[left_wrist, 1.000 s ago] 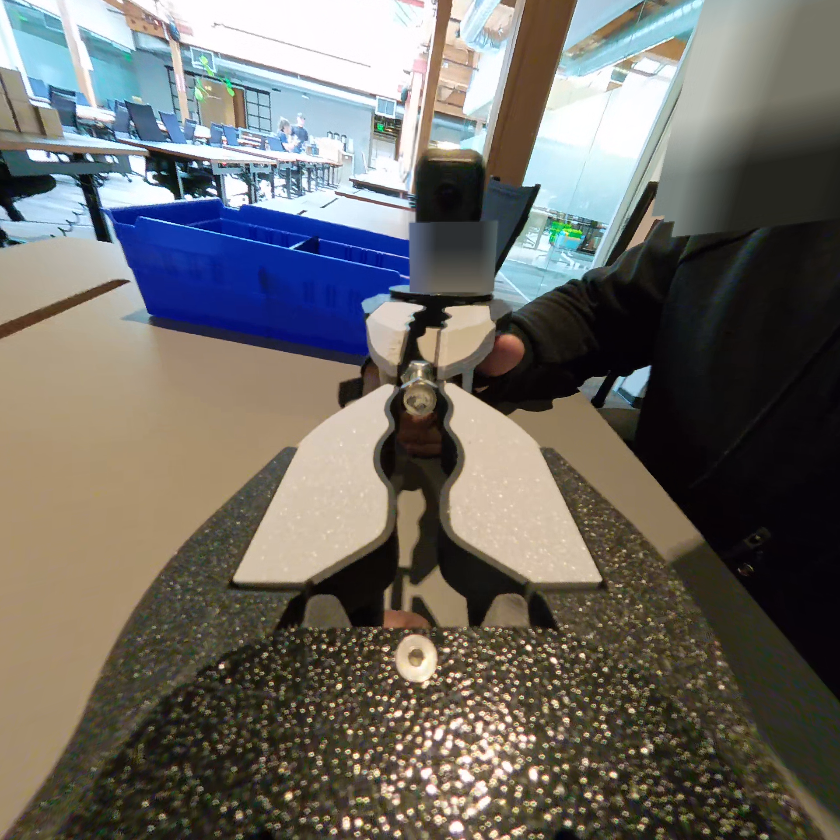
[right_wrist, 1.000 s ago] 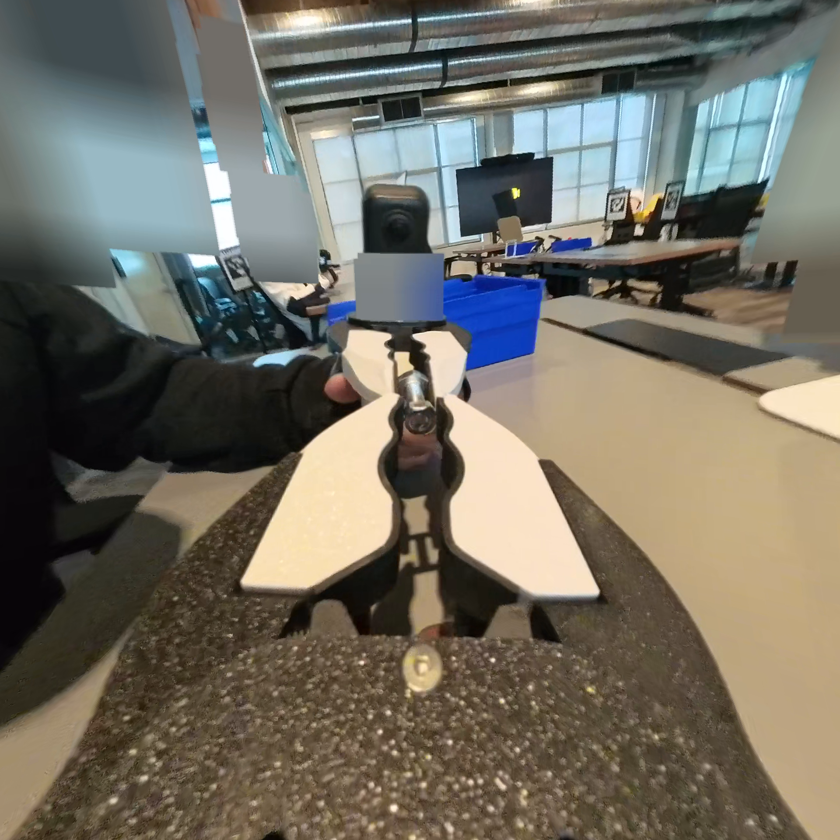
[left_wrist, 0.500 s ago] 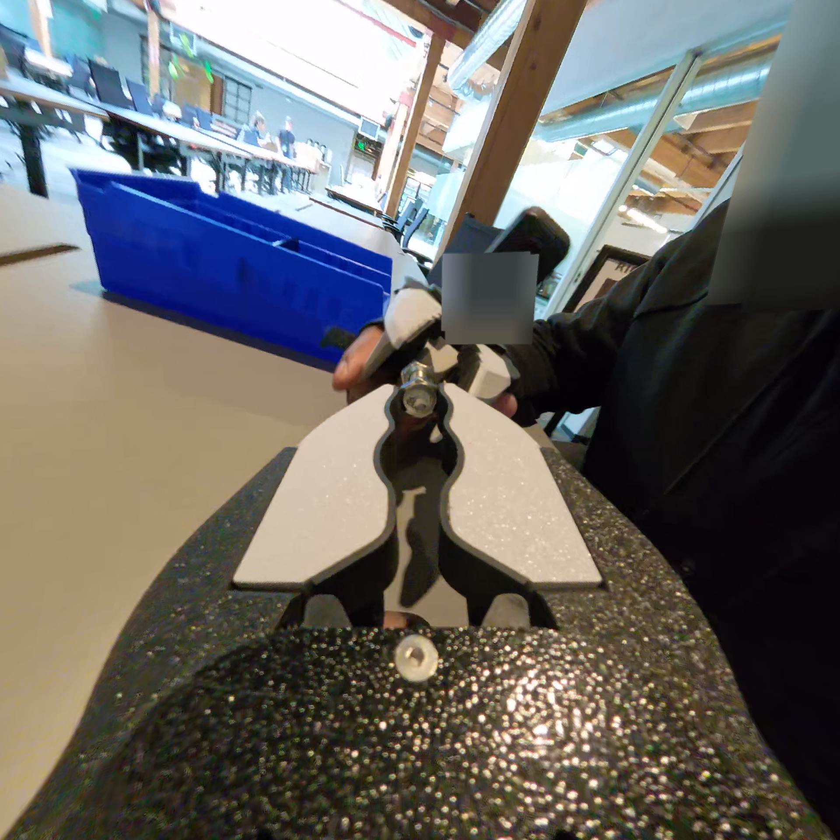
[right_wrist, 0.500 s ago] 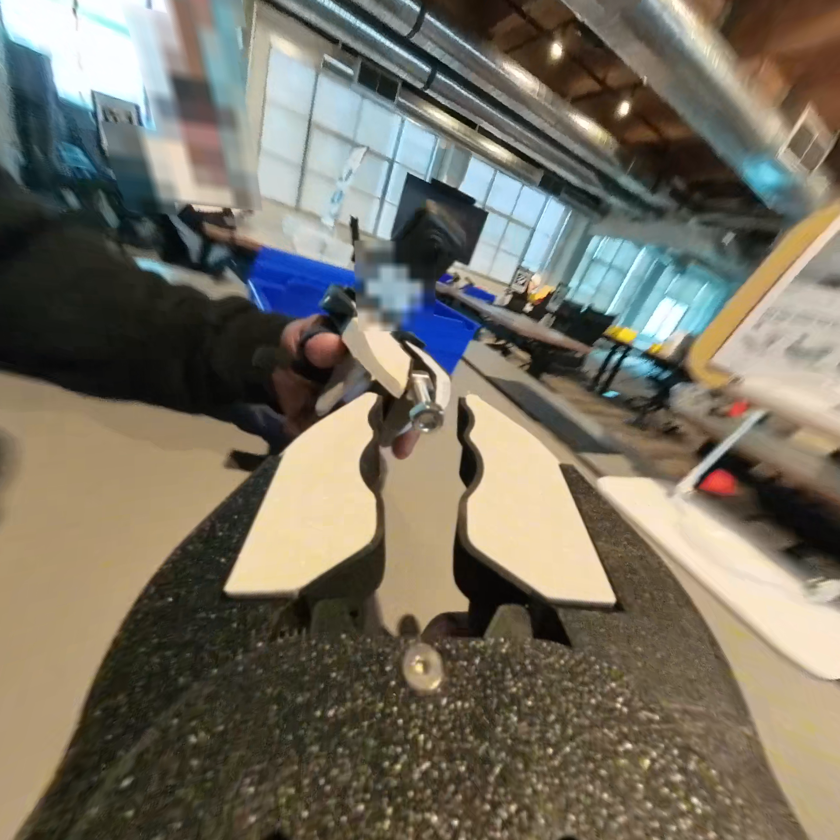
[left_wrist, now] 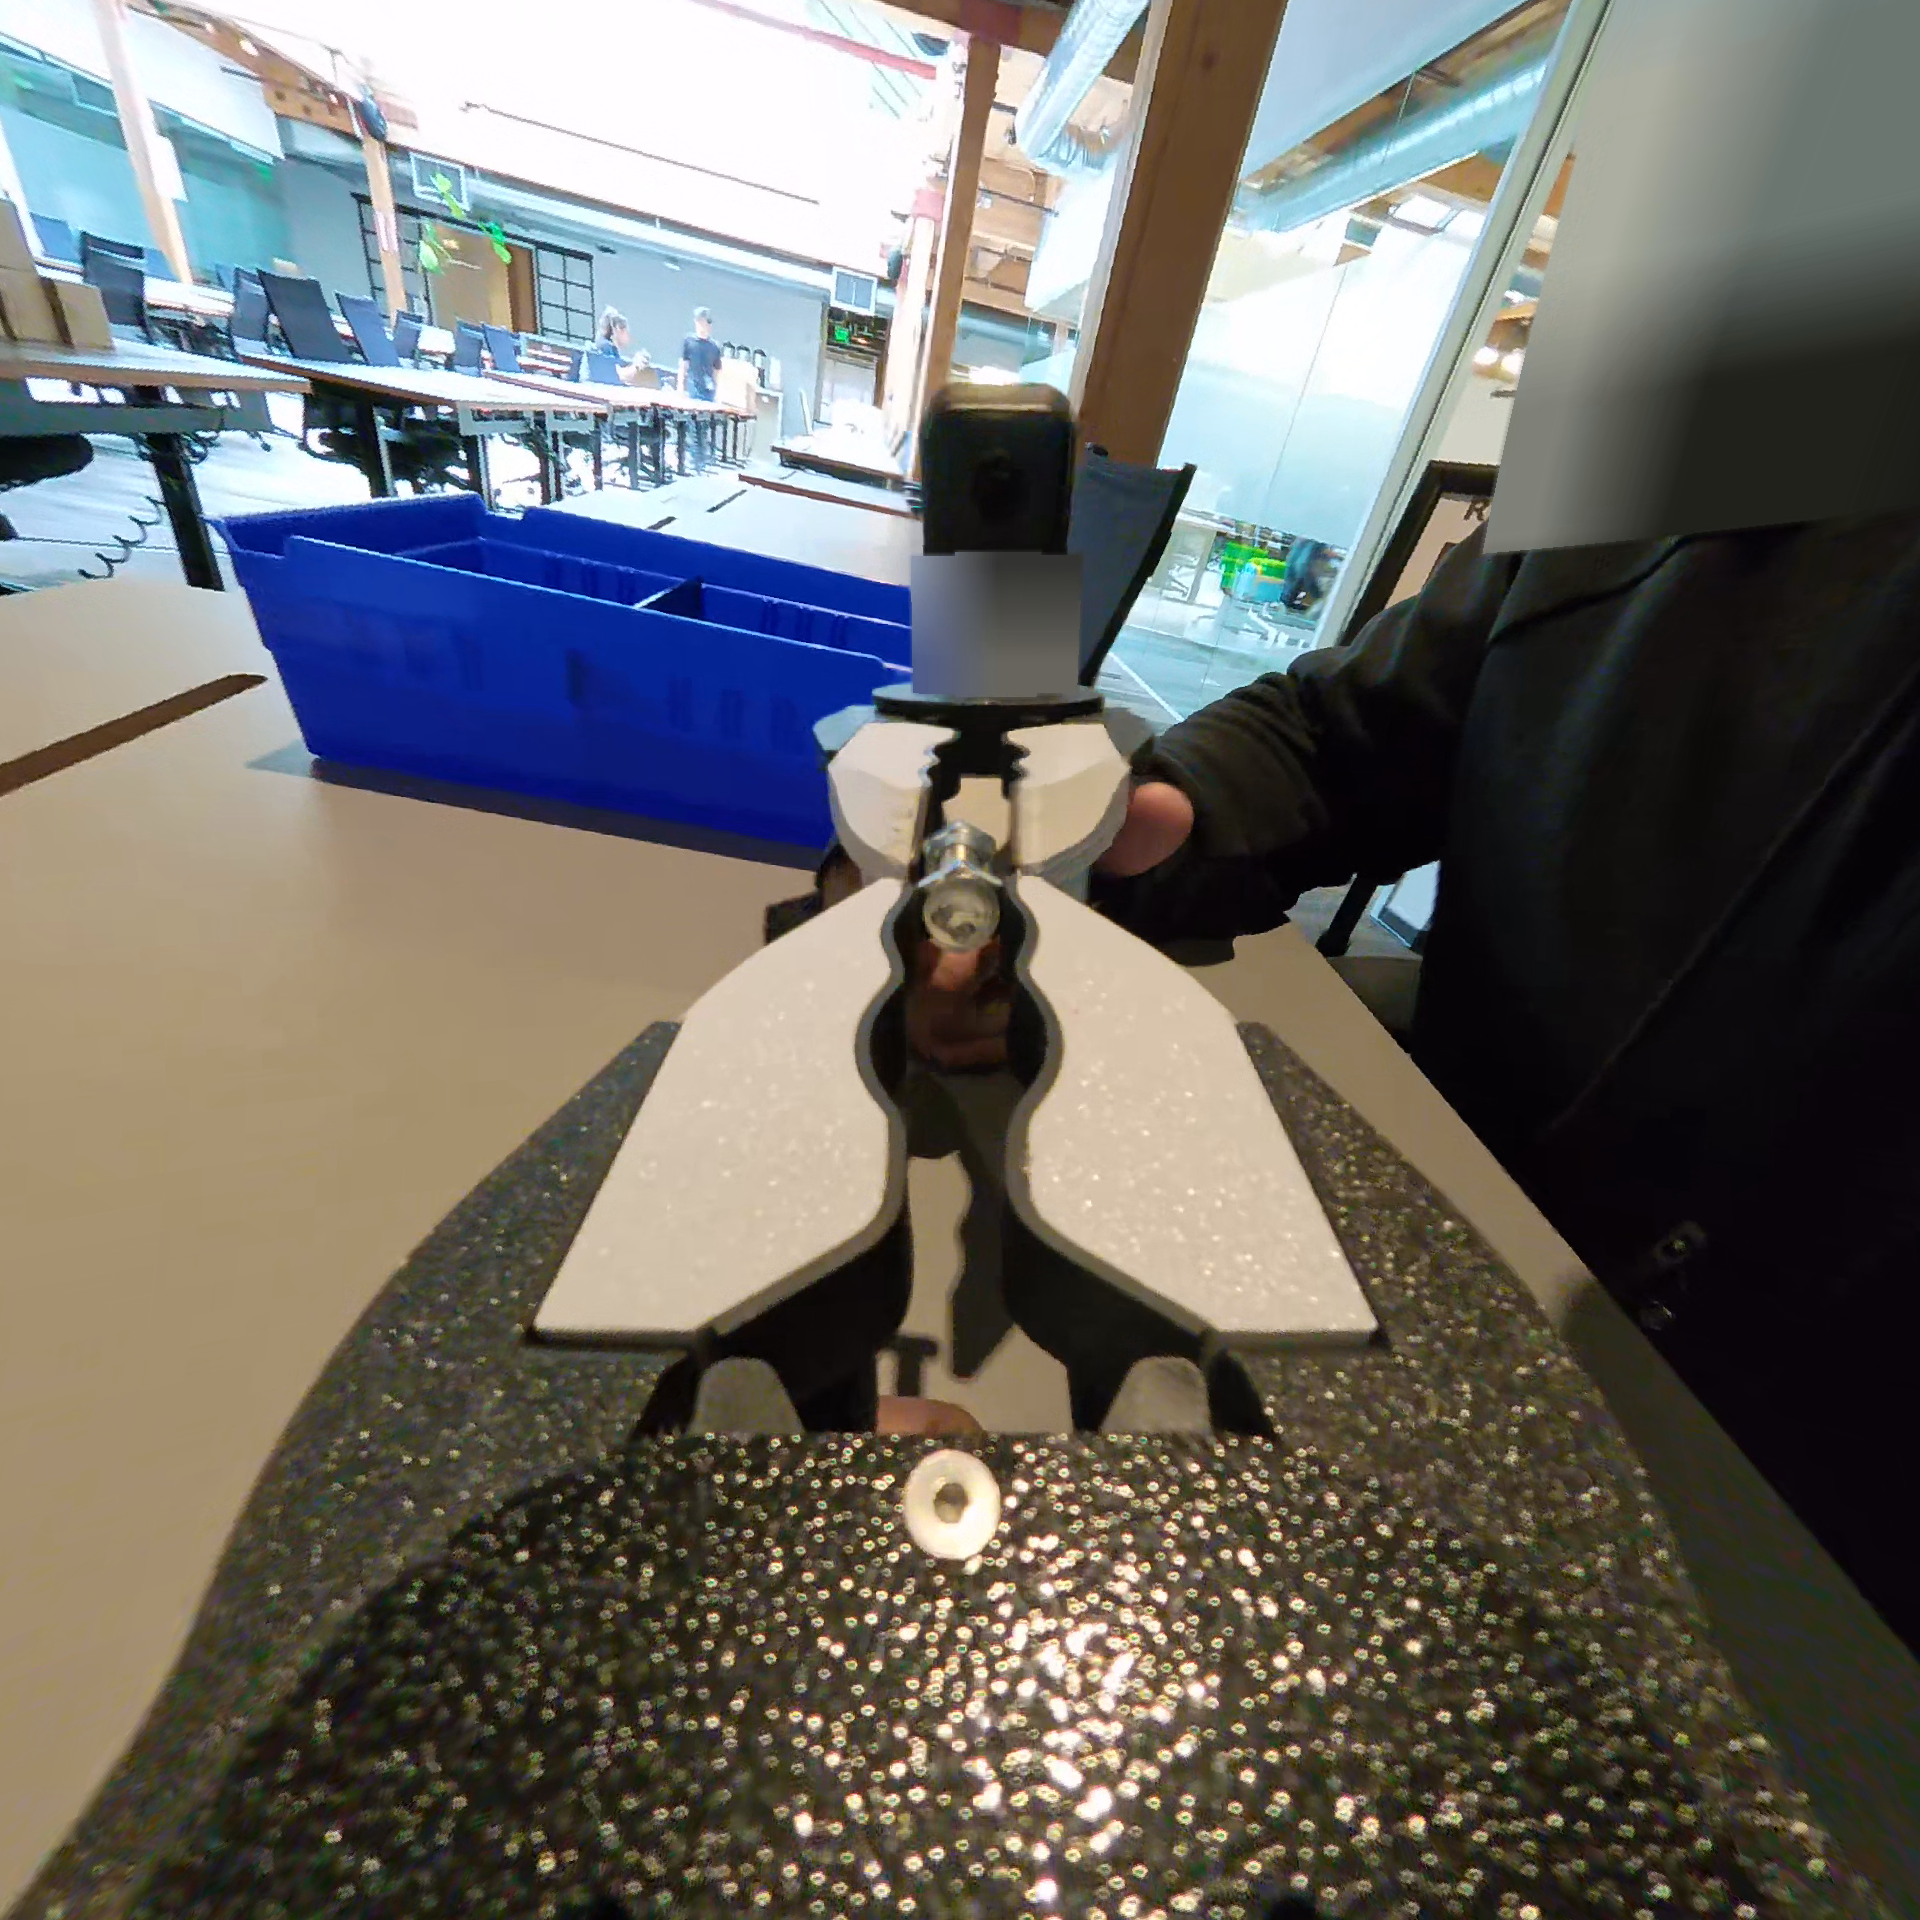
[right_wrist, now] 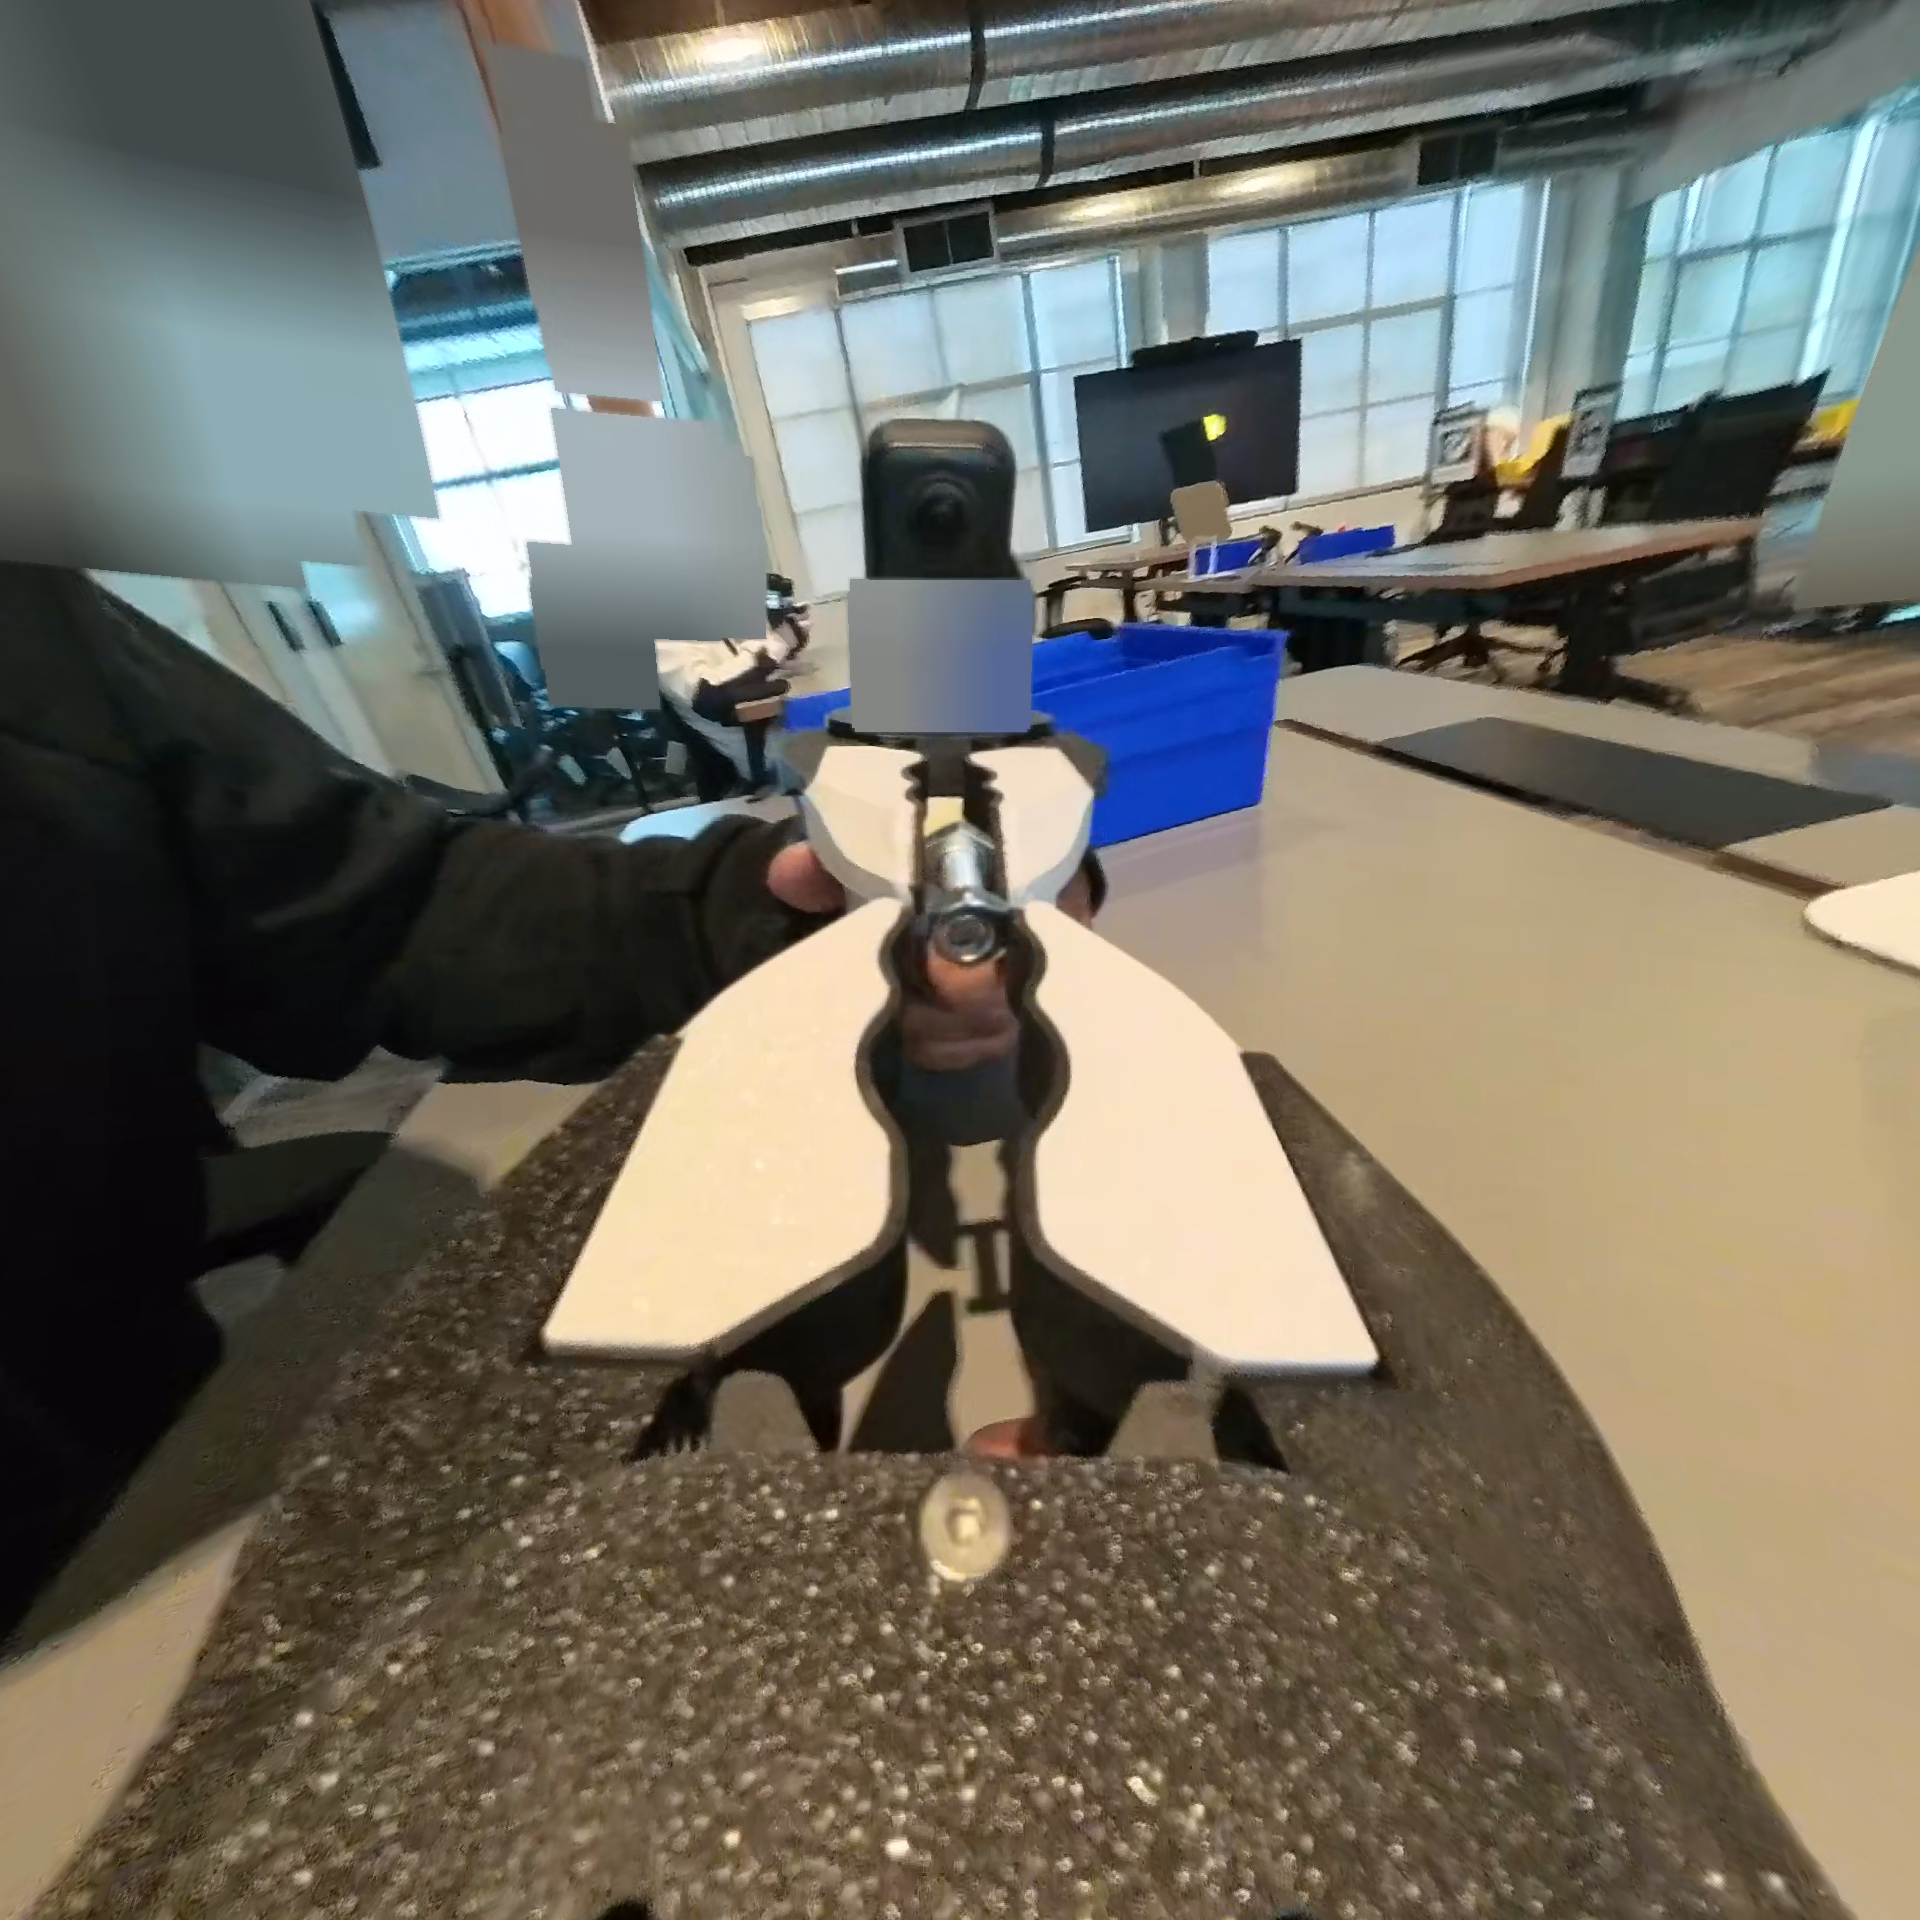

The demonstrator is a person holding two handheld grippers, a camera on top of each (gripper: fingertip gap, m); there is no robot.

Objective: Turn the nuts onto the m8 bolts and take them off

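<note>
Realigned since half a second ago, both grippers face tip to tip over the table (left_wrist: pixel 312 1039). Bolt (left_wrist: pixel 958 918) sits clamped in the left gripper (left_wrist: pixel 958 914); right gripper (right_wrist: pixel 964 930) pinches its nut (right_wrist: pixel 966 935). Blue bin (left_wrist: pixel 540 665) behind.

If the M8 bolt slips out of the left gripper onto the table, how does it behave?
The bolt looks like bright solid metal, so it is probably rigid and heavy for its size. The left gripper pinches only its head end, so it may slip or pivot. On the flat table it would likely roll in an arc, given its wider head and nut.
</note>
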